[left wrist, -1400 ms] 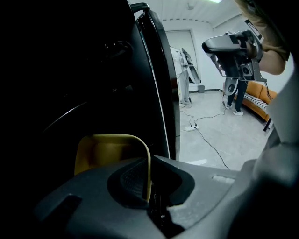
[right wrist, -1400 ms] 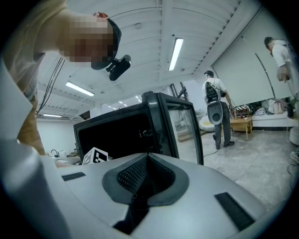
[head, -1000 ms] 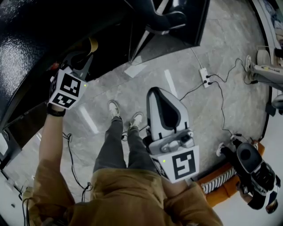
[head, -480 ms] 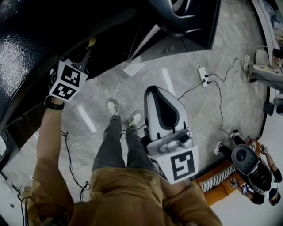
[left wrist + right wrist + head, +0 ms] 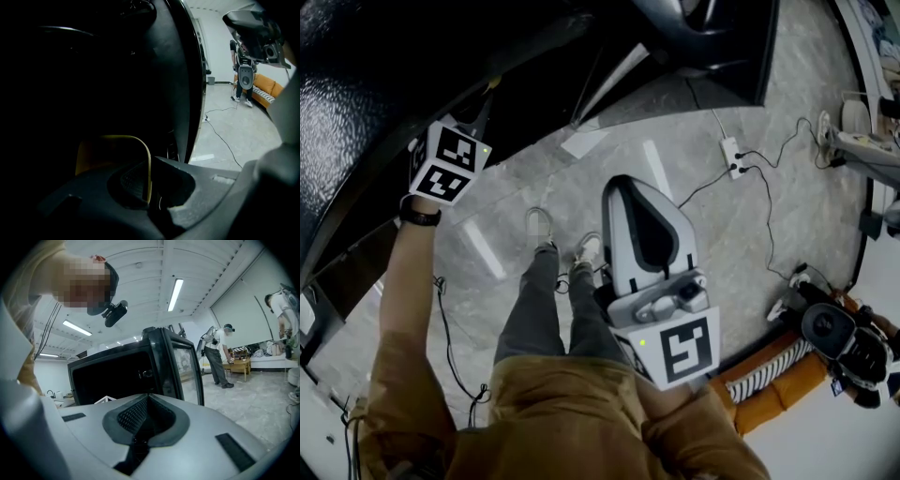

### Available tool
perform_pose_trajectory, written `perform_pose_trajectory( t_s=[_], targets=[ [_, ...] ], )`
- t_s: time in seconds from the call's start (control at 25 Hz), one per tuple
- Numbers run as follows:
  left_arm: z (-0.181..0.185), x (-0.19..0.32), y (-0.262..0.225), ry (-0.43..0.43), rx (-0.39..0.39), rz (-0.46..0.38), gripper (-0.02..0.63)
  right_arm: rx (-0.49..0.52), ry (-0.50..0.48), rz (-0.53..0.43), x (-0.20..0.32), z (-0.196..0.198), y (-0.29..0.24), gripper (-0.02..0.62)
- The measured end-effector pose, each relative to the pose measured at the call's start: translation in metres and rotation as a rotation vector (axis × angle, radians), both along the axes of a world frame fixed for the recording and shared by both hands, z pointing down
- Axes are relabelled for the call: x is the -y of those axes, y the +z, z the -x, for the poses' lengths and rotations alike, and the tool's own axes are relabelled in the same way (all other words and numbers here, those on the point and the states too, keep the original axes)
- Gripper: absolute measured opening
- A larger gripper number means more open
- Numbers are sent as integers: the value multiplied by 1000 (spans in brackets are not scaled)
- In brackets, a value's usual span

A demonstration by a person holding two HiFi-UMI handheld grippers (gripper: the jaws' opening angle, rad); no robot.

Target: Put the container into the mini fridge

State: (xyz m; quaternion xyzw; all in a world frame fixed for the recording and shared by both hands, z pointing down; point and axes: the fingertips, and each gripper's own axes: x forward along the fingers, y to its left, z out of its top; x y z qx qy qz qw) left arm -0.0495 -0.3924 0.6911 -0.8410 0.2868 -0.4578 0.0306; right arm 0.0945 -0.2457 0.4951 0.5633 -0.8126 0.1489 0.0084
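Both jaws of the left gripper (image 5: 149,190) are pinched on the thin wall of the yellow container (image 5: 110,152). Container is inside the dark mini fridge (image 5: 70,70), too dark to tell if it's resting on anything. Right gripper (image 5: 143,425) has jaws together, empty, held by the person's torso (image 5: 572,412), facing the fridge's open front.

looks like a robotics data-collection lab. big open room with a polished grey stone floor (image 5: 534,169), long white ceiling strip lights (image 5: 176,294), a white power strip (image 5: 733,157) trailing black cables (image 5: 769,234), an orange sofa (image 5: 268,87), and another person (image 5: 217,357) standing by a small wooden table (image 5: 241,364).
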Motion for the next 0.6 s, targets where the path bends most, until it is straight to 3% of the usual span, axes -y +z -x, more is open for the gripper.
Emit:
perform_pose_trajectory(
  t_s=[0.4, 0.6],
  targets=[
    [1, 7, 14, 10, 58, -31, 12, 14, 35, -1, 1, -5, 2, 3],
    [-1, 14, 11, -1, 40, -67, 12, 11, 28, -5, -2, -7, 7, 3]
  ],
)
